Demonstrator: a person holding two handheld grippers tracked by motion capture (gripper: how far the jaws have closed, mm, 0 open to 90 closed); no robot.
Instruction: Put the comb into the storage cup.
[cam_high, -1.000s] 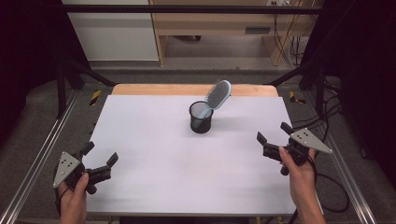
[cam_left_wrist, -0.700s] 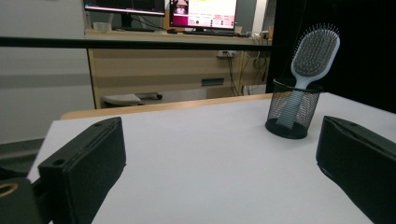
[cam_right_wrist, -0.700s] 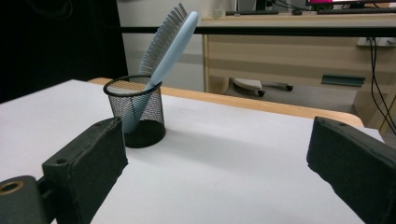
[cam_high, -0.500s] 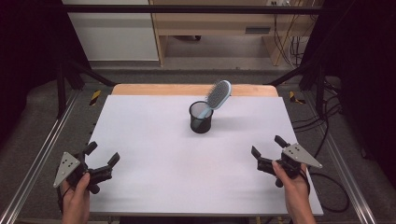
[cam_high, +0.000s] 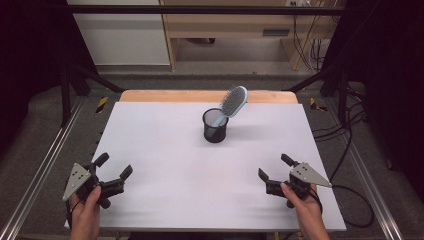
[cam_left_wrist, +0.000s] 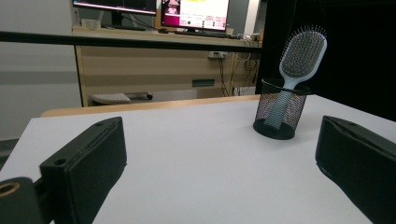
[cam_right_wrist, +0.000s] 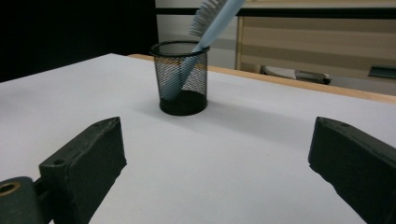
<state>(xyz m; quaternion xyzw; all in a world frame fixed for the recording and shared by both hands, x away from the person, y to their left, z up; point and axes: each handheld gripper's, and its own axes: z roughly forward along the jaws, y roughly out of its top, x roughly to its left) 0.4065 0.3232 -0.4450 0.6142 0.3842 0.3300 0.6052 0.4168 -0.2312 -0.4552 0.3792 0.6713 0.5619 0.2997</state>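
From the high view, my left gripper (cam_high: 111, 175) and right gripper (cam_high: 274, 169) sit at the table's (cam_high: 165, 150) near corners, jaws spread, holding nothing — bare white surface between them. The hairbrush (cam_high: 231, 104) leans in the mesh cup (cam_high: 215, 126), far centre.

In the left gripper view, cup (cam_left_wrist: 279, 108) and brush (cam_left_wrist: 299, 60) stand well ahead.

In the right gripper view, the brush head (cam_right_wrist: 212, 14) is cut off at the top.

Right tool pulled back toward near edge

Right tool (cam_high: 276, 170) has moved back and inward from the surface's (cam_high: 165, 150) right side to the near edge over the last second, jaws wide apart; left tool (cam_high: 113, 167) barely shifted.
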